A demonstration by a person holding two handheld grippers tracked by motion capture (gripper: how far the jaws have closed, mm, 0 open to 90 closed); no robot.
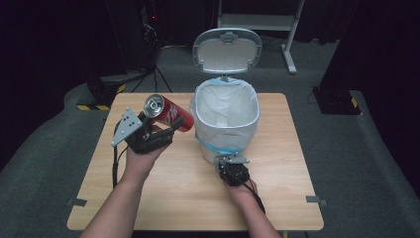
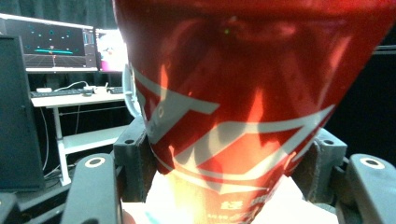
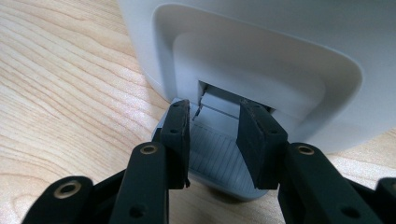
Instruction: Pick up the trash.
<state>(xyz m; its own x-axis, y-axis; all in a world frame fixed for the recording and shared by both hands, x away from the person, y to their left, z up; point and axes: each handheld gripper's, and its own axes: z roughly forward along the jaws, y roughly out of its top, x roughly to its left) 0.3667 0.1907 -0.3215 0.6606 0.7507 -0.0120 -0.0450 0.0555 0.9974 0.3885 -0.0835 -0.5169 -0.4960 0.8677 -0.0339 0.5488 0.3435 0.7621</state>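
Currently left tool clamped on red can, can tilted, held above desk just left of white bin; bin lid stands open. Right tool jaws apart, straddling grey pedal at bin base, pads on pedal

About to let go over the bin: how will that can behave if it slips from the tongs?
The can is a smooth metal cylinder held tilted in the left tongs, so it could slide out lengthwise. Its top looks opened, so it is probably light and easily dented. Dropped on the table rather than in the bin, it would likely roll.
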